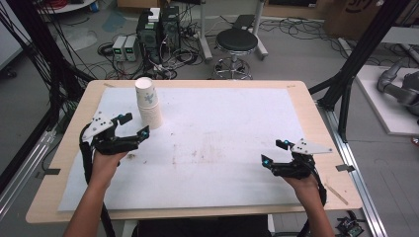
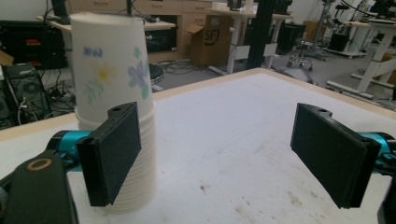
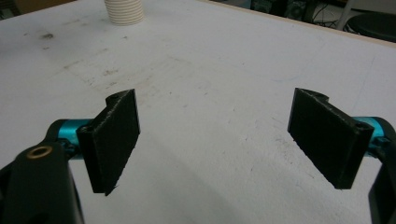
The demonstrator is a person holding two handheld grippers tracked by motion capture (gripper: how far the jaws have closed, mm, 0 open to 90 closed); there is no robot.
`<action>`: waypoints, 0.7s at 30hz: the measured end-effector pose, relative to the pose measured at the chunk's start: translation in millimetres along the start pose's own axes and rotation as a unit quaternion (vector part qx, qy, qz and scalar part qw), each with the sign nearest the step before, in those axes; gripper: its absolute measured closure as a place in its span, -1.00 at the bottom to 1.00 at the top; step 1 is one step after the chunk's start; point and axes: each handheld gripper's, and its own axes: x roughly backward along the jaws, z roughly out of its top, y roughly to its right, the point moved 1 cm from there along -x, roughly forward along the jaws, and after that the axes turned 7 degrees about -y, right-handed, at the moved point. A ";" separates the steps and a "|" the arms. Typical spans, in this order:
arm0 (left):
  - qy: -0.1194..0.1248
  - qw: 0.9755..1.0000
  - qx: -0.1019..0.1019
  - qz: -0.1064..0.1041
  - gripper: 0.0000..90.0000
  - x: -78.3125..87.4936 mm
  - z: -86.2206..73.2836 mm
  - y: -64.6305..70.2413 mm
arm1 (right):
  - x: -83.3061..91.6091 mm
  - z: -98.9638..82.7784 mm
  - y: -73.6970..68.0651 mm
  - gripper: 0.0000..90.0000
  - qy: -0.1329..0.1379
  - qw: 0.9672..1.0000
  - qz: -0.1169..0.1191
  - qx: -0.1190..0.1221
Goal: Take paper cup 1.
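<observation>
The left gripper [image 1: 132, 125] hangs just above the table with its jaws spread wide — nothing between them. In the left gripper view [image 2: 217, 158] the stack of paper cups [image 2: 116, 112] stands just behind and beside the left-hand jaw, close but with no clear contact; whether the pad touches the cup wall cannot be told. From the high view the stack of paper cups [image 1: 148, 103] stands upright near the far left part of the white mat [image 1: 222, 143], just ahead of that gripper's tips. The top cup bears a printed flower pattern, and ribbed rims of the cups beneath show at the base.

The right gripper [image 1: 274, 152] is held low over the near right part of the mat, well apart from the cups, its jaws also wide apart and empty. In the right gripper view [image 3: 219, 140] bare, faintly stained mat lies between the jaws, and the foot of the cup stack [image 3: 123, 11] shows far off at the top edge.

The mat covers most of a wooden table [image 1: 316, 128]. Beyond it on the floor stand a round black stool [image 1: 237, 42], computer cases [image 1: 158, 29] and tangled cables.
</observation>
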 end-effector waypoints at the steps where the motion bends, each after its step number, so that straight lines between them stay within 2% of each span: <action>1: 0.003 1.000 -0.002 0.002 -0.64 -0.6 5.1 -1.5 | -0.4 0.0 -0.3 -0.62 -0.001 1.000 0.001 -0.001; 11: -0.011 1.000 -0.009 0.024 -0.64 -12.7 52.0 -20.6 | 0.7 1.2 -0.3 -0.62 0.000 1.000 -0.002 0.001; 15: -0.023 0.999 -0.017 0.032 -0.64 -20.5 64.5 -26.6 | 0.3 1.6 -0.4 -0.62 -0.001 1.000 0.000 0.001; 21: -0.051 0.997 -0.010 0.049 -0.64 -39.5 77.5 -40.7 | -1.3 2.6 -1.5 -0.62 -0.002 1.000 0.004 0.000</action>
